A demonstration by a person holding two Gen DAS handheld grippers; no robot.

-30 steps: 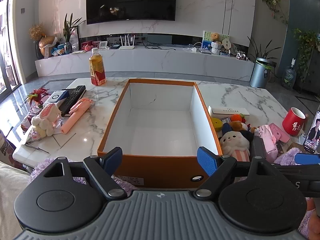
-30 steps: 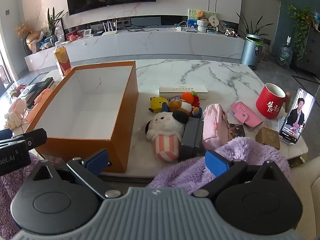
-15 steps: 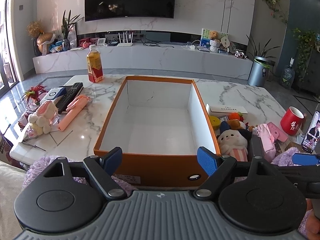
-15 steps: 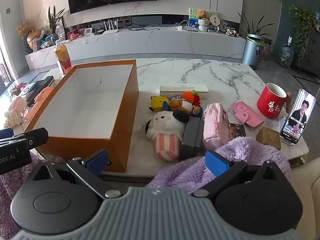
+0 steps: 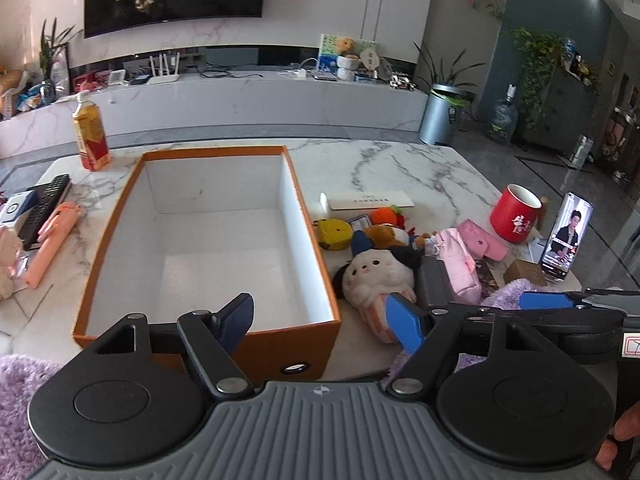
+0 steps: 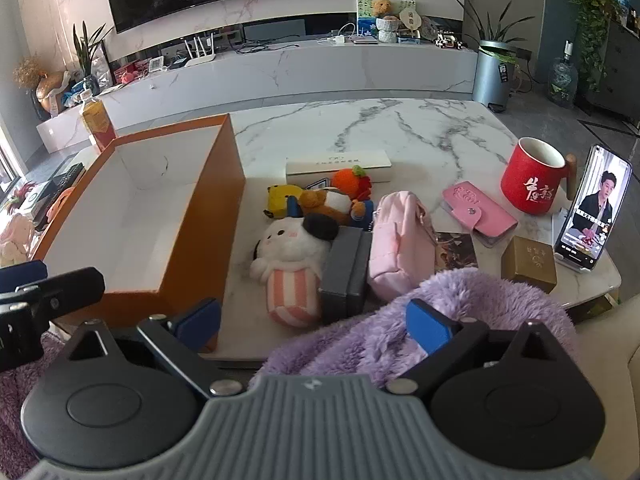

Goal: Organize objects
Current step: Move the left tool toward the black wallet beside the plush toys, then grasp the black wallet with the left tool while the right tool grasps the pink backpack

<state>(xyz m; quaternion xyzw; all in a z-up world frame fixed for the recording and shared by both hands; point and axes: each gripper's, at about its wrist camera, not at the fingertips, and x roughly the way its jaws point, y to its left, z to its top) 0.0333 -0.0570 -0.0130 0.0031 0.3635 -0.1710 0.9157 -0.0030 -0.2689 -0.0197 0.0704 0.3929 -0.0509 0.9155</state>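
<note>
An empty orange box [image 5: 208, 240] [image 6: 140, 224] with white inner walls stands on the marble table. To its right lies a heap: a white plush [image 6: 292, 252] [image 5: 376, 280] with a striped body, a grey case [image 6: 346, 268], a pink pouch [image 6: 400, 240], small plush toys [image 6: 328, 200] and a flat white box [image 6: 340, 164]. My left gripper [image 5: 324, 320] hovers over the box's near right corner, jaws closing, nothing between them. My right gripper [image 6: 316, 316] hangs at the table's near edge in front of the heap, jaws closing, empty.
A red mug [image 6: 532, 180], a pink wallet [image 6: 480, 212], a gold box [image 6: 528, 264] and a propped phone [image 6: 592, 208] stand at the right. A bottle [image 5: 90, 136], remotes [image 5: 44, 204] and a pink stick [image 5: 52, 244] lie left. Purple fleece [image 6: 460, 320] covers my near side.
Both grippers have swung to the right and come nearer the table. The heap beside the box now shows larger in both views. Both pairs of jaws have narrowed slightly.
</note>
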